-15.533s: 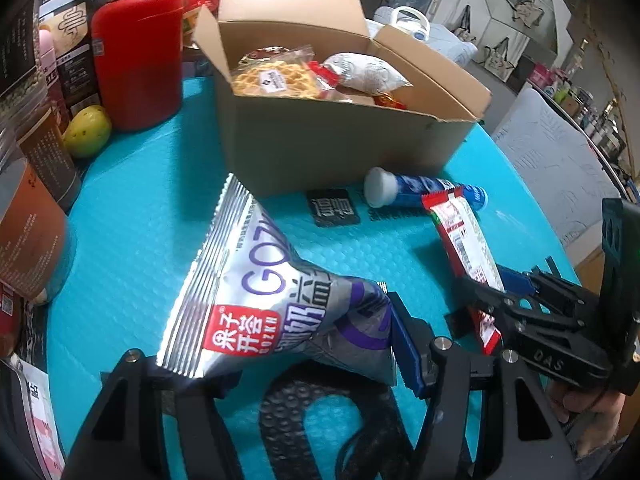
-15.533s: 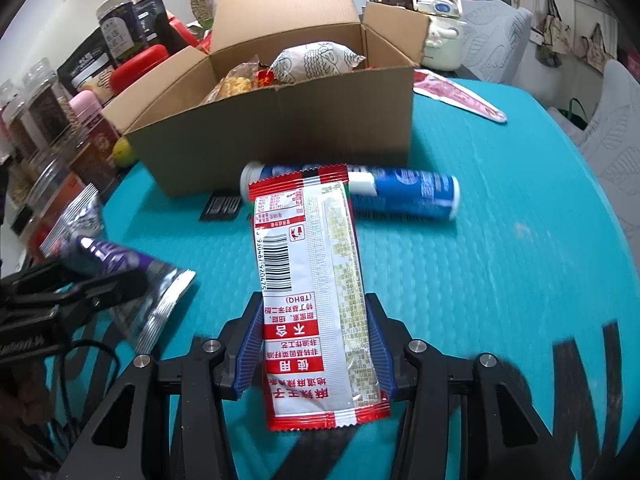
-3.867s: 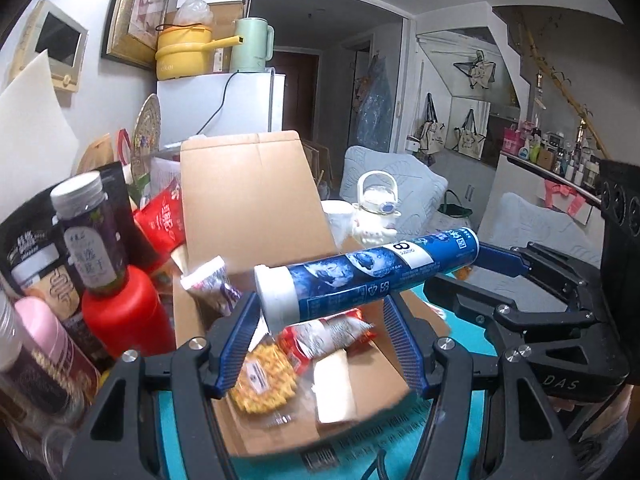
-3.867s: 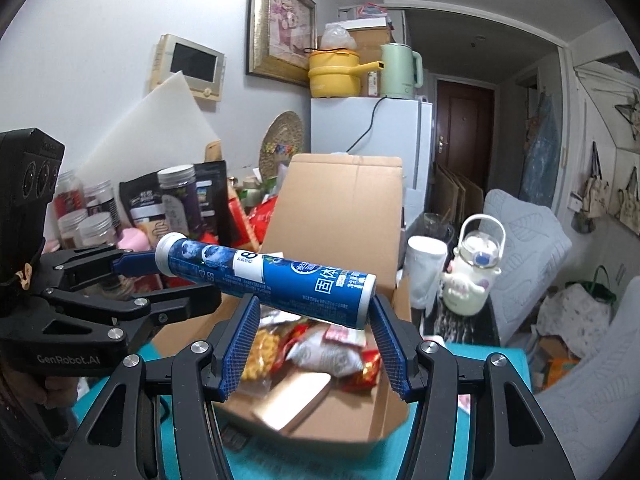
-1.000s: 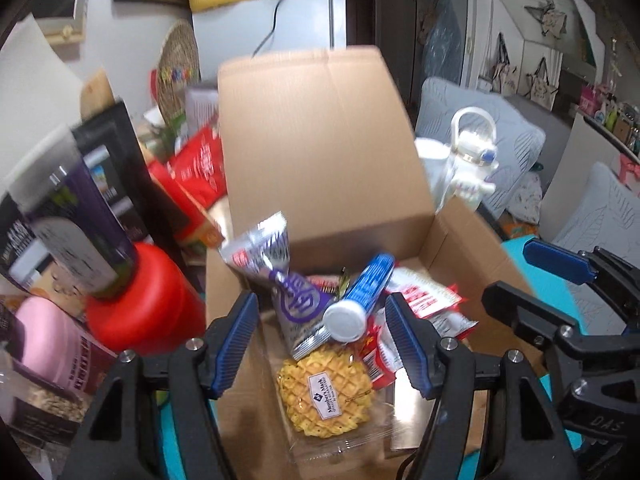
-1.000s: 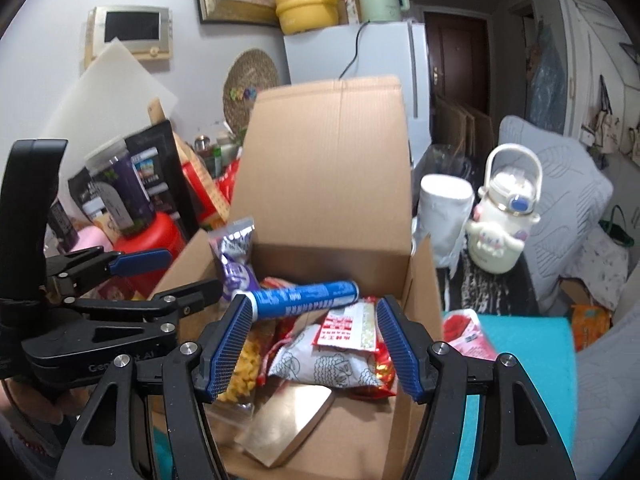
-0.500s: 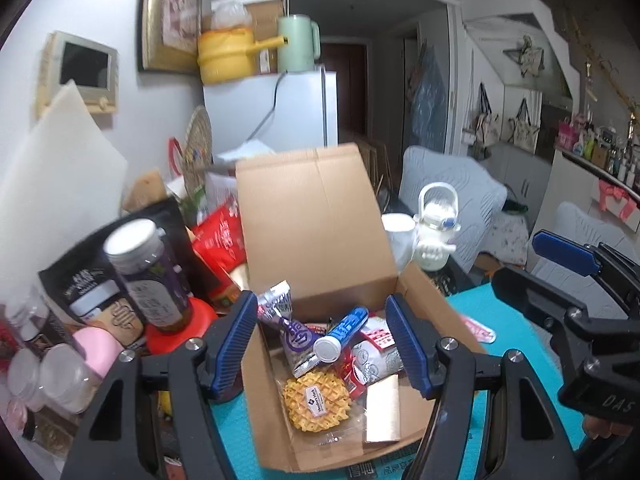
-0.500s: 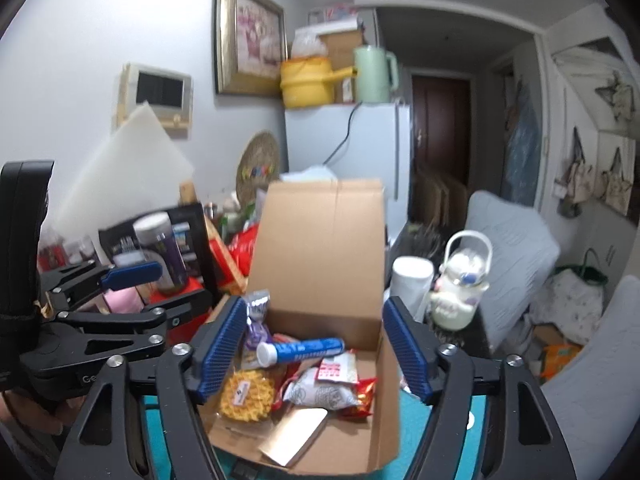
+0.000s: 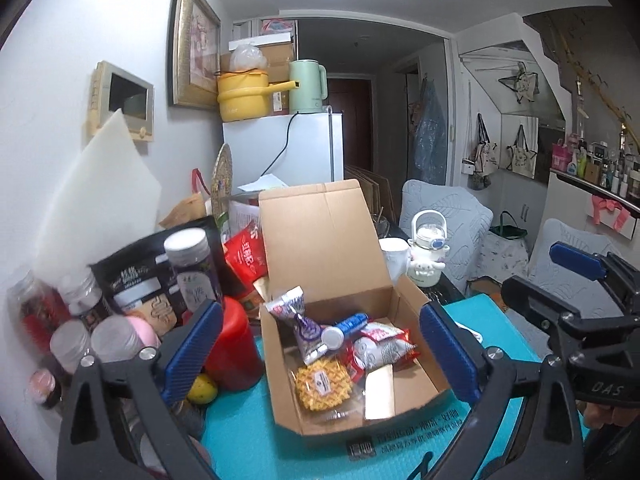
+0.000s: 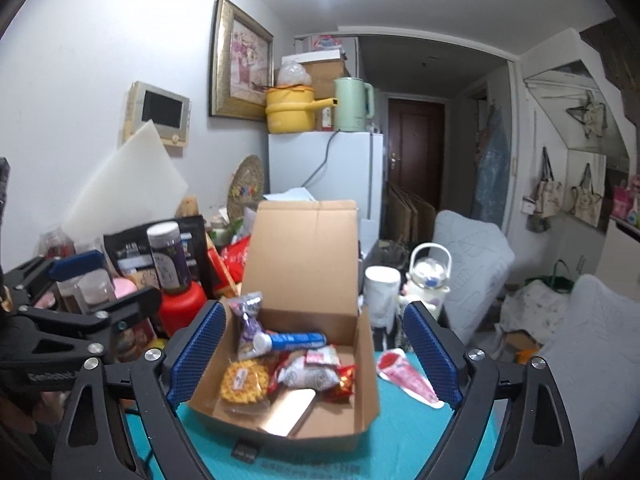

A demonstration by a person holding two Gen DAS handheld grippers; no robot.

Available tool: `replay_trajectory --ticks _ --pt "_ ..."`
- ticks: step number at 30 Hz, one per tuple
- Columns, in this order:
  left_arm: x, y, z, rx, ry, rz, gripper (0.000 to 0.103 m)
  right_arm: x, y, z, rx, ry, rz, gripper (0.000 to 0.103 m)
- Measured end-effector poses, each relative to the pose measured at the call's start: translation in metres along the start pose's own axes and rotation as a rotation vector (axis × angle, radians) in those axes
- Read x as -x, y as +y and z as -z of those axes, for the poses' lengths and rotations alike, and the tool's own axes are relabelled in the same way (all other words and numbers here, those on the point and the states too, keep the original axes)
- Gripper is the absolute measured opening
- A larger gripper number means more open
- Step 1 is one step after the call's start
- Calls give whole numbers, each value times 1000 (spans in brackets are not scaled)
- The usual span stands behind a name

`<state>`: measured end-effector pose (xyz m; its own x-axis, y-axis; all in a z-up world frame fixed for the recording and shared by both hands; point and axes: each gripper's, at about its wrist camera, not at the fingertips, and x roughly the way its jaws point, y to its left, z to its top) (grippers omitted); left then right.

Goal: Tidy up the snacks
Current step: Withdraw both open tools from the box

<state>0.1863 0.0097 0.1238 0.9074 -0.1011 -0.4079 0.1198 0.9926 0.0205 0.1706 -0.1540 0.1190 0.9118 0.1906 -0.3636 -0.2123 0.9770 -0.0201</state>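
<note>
Box: cardboard box (image 9: 404, 396) sitting lower centre on the teal bench (image 9: 240, 432), lid standing up.
Contents: blue tube (image 9: 345, 329), purple packet (image 9: 304, 330), waffle pack (image 9: 323, 383), red-and-white packets (image 9: 380, 346) lying inside.
Left gripper (image 9: 320, 354): jaws opening, holding nothing.
Right gripper (image 10: 312, 354): jaws opening, holding nothing.

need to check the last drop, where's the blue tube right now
The blue tube lies inside the cardboard box near its back wall, white cap against the purple snack bag, above the waffle pack.
</note>
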Motion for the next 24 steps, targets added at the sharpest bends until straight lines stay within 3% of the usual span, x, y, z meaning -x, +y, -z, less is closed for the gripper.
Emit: replay_trajectory --ticks 16,24 --pt "8 1 62 27 123 13 100 4 6 64 -57 143 73 92" --pt "-2 2 78 44 175 36 100 2 3 77 -62 186 88 92"
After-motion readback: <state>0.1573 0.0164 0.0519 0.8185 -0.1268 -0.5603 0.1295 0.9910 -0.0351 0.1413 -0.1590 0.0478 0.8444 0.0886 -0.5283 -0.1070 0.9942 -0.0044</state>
